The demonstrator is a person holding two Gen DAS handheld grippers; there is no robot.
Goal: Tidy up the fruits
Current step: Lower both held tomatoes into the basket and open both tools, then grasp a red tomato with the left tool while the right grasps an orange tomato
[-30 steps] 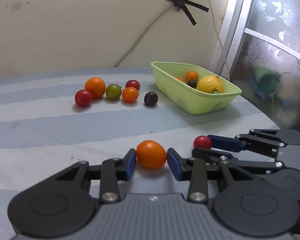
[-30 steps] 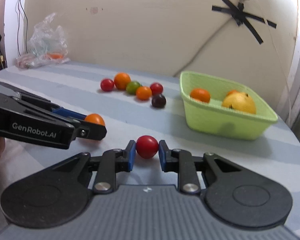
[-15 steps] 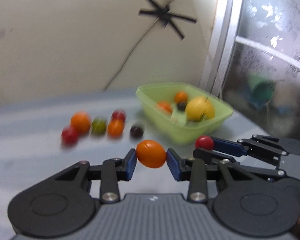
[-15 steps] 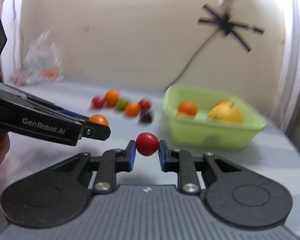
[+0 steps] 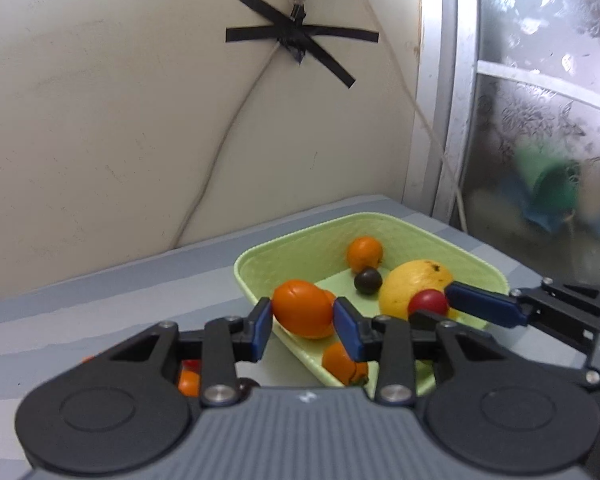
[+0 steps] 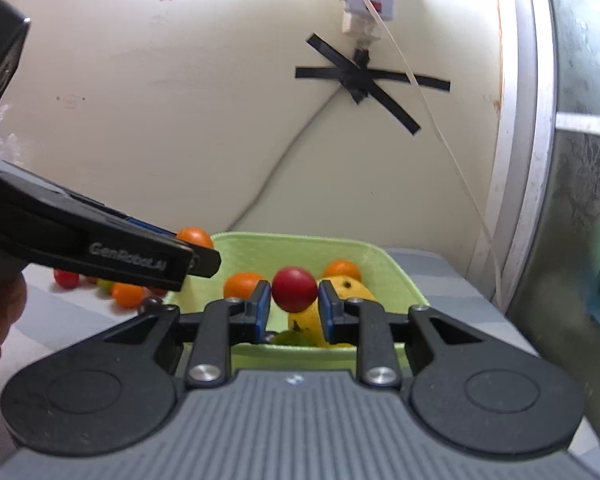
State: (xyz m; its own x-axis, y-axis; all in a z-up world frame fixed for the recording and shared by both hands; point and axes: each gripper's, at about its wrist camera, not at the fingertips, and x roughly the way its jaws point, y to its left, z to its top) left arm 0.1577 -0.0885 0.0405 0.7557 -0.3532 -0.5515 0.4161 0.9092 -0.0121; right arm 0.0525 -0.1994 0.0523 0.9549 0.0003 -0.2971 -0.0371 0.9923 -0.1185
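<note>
While the left gripper (image 5: 302, 320) clamps a glossy oval orange fruit (image 5: 302, 308) at lower centre, its body hides most fruits behind; the ribbed green basket (image 5: 260, 258) sits beyond.

From the right wrist, the right gripper (image 6: 294, 312), jaws just easing apart, pinches a smooth red tomato (image 6: 294, 289) over the basket (image 6: 396, 270), half hiding a yellow lemon (image 6: 306, 318).

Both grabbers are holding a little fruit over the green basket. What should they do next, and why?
Probably lower a little and open. The left gripper pinches the oval orange tomato at the near rim of the light green plastic basket, and the right gripper holds the small round red tomato above the basket's inside, so letting go should drop both in.
</note>
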